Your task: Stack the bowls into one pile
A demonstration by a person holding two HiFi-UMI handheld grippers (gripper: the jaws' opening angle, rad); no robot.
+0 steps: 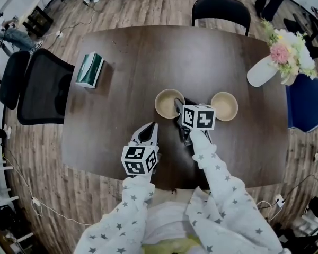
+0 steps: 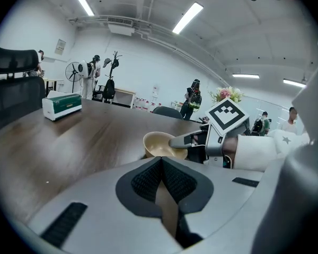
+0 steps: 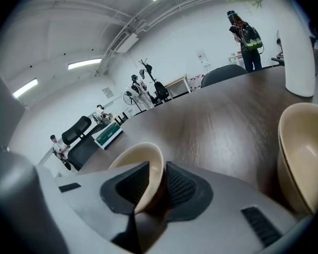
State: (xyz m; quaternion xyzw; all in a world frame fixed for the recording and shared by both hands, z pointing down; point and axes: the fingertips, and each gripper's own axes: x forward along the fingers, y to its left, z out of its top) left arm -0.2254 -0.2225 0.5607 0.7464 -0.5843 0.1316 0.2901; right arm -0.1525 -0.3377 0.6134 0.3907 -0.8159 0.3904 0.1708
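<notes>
On the dark wooden bench (image 1: 127,62), two tan bowls are sitting side by side near the middle, apart from each other: the left bowl (image 1: 164,103) and the right bowl (image 1: 224,106). The right tool (image 3: 155,173) is reaching over the near-right rim of the left bowl, and that rim is standing between its pads. The pads appear to be pressing on the wall from inside and outside, though the line of contact is hard to read. The bowl is resting on the bench. The left tool (image 2: 161,168) is hovering closer to the person, to the near left of that bowl, with its jaws lying together and nothing between them.

At the far left of the bench a green and white box (image 1: 90,69) is lying by itself. At the far right a white vase (image 1: 262,72) is holding pink and white flowers (image 1: 289,49). A black office chair (image 1: 40,89) is standing against the left side, and another dark chair (image 1: 221,9) is sitting at the far edge. The floor (image 1: 148,4) is showing pale wood planks. The room around is white-walled, with long strip lights (image 2: 188,17) glowing on the ceiling and several people (image 2: 192,97) standing in the distance beyond the bench.
</notes>
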